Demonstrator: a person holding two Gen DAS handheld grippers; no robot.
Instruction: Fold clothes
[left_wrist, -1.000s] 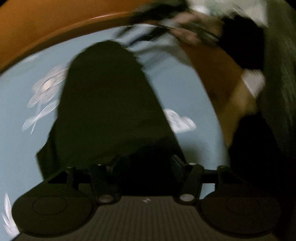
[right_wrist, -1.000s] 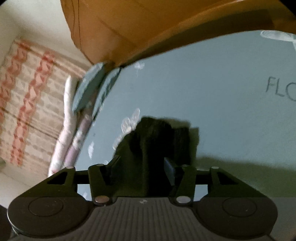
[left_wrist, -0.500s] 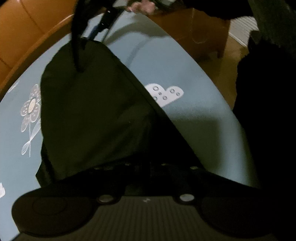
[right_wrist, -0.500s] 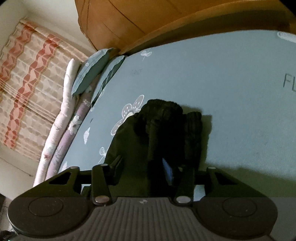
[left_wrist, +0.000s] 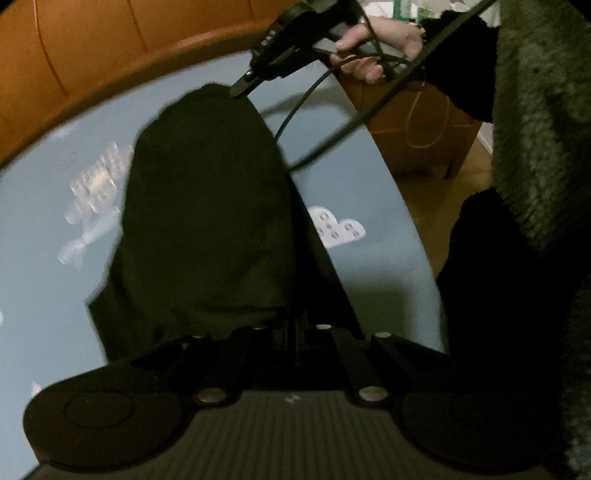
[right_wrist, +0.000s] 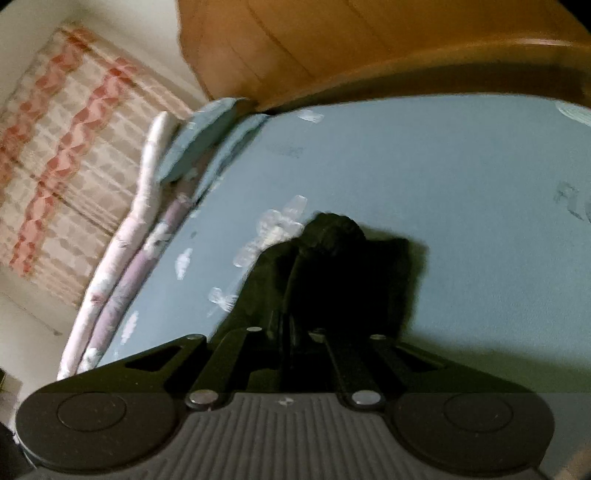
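From the left wrist, the left gripper (left_wrist: 295, 328) is clenched on the near edge of the dark garment (left_wrist: 199, 206), which lies on the blue bedsheet (left_wrist: 44, 236). The right gripper (left_wrist: 240, 86) pinches its far edge, a hand (left_wrist: 380, 44) behind it.

From the right wrist, the right gripper (right_wrist: 295, 328) has just closed on bunched black cloth. The garment (right_wrist: 332, 266) looks soft, light and floppy; it probably handles best held at edges or corners, kept taut between both grips.

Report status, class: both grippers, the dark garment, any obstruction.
Left gripper shut on dark garment. Right gripper shut on its far end. Cable trails over bed.
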